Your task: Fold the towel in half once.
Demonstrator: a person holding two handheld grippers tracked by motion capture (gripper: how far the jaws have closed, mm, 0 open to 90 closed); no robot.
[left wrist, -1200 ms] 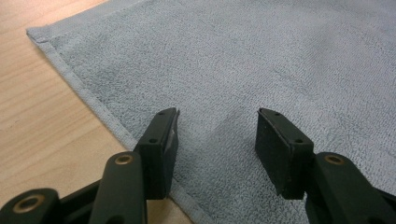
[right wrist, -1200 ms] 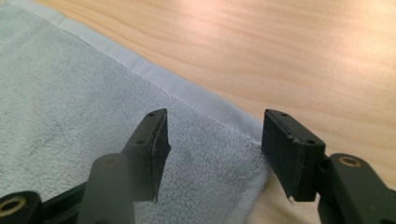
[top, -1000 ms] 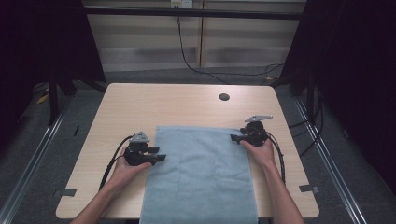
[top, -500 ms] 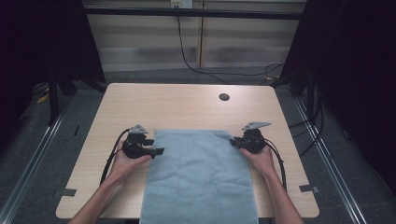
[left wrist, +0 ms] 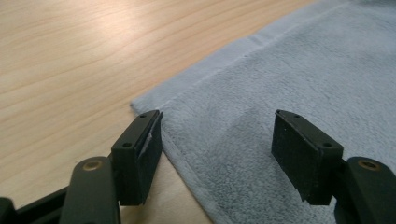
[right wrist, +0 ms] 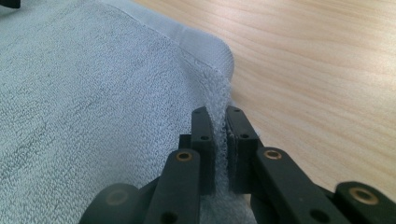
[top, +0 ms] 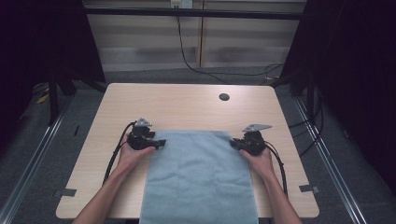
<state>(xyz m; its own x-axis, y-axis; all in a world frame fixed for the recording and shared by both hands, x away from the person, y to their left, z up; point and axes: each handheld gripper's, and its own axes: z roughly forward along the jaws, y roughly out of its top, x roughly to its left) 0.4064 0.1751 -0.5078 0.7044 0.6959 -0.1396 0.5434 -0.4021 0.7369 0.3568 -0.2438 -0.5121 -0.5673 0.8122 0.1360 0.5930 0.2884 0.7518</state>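
A light blue towel [top: 198, 175] lies flat on the wooden table [top: 187, 105], its near end hanging over the front edge. My left gripper [top: 161, 142] sits at the towel's far left corner [left wrist: 154, 105] with its jaws wide open, one on each side of the towel's left hem, nothing pinched. My right gripper [top: 232, 143] is at the far right corner, shut on the towel's right edge [right wrist: 220, 126], which rises as a thin fold between the two jaws. The towel [right wrist: 84, 102] spreads to the left in the right gripper view.
A dark round cable hole [top: 224, 97] sits in the table near its far right. Bare wood surrounds the towel on the left, right and far sides. Cables trail from both grippers toward the front edge. Dark curtains and frame posts flank the table.
Both grippers have drawn the towel's far edge back toward the front of the table. The left gripper has opened and let go of its corner.
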